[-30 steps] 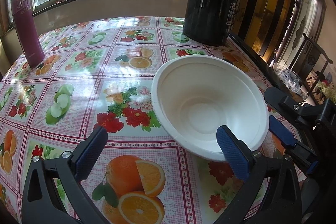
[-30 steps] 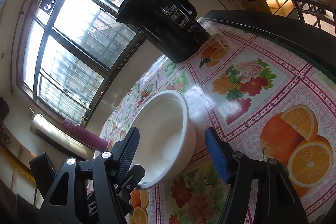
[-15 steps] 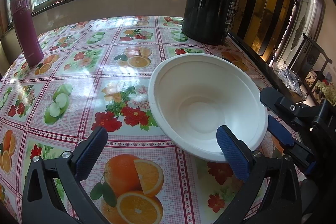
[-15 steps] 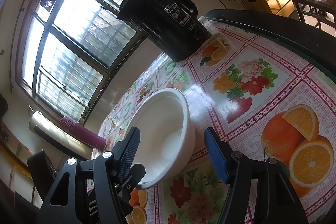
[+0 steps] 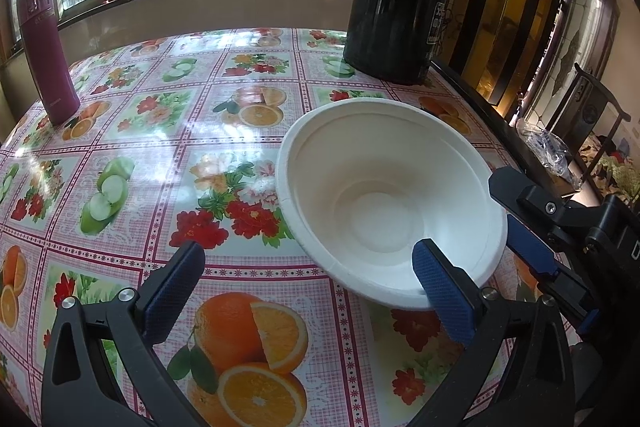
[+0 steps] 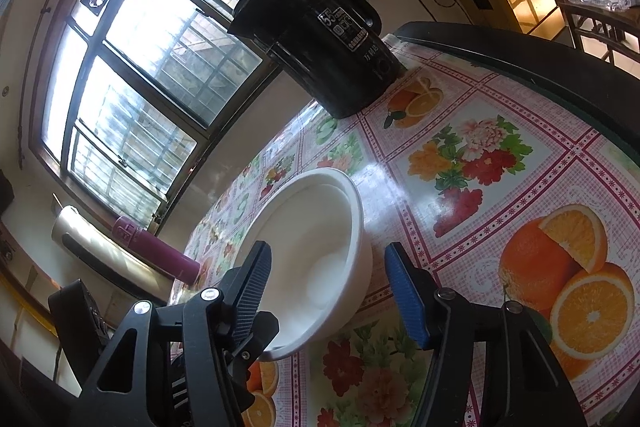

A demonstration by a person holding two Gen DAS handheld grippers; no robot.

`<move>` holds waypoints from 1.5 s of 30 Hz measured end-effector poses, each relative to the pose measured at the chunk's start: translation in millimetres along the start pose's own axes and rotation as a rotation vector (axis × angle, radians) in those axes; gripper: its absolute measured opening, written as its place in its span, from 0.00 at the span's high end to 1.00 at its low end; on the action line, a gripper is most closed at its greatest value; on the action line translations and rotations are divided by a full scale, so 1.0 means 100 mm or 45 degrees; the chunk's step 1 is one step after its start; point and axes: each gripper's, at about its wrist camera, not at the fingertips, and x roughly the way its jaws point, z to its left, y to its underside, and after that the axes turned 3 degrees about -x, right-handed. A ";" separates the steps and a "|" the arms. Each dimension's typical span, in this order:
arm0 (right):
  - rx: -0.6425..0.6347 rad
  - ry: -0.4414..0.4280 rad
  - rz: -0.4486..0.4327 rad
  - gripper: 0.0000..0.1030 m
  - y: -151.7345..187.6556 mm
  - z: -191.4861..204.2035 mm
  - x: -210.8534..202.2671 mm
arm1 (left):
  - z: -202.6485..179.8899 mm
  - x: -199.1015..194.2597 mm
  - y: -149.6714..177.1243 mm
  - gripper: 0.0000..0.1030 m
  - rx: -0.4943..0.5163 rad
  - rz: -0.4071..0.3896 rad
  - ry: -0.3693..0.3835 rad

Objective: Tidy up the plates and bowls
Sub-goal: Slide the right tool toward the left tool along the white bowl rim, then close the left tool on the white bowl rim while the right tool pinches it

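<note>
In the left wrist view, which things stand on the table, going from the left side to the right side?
maroon flask → white bowl → right gripper. The black kettle stands behind the bowl, so its place in the order is unclear.

Maroon flask (image 5: 46, 53), black kettle (image 5: 396, 3), fruit-patterned tablecloth (image 5: 152, 163)

Left gripper (image 5: 304, 267) gapes wide; right gripper (image 6: 328, 279) (jaws just closing) seemingly unclamped.
</note>
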 end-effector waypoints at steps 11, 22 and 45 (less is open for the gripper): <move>0.015 0.005 -0.005 0.44 0.01 -0.04 0.00 | 0.10 0.03 -0.01 0.00 -0.063 0.031 0.051; 0.043 0.029 -0.003 0.53 0.02 -0.08 0.00 | 0.12 0.07 -0.02 0.00 -0.108 0.055 0.114; 0.035 0.036 0.014 0.61 0.05 -0.06 0.04 | 0.20 0.12 0.01 0.50 -0.201 0.091 0.181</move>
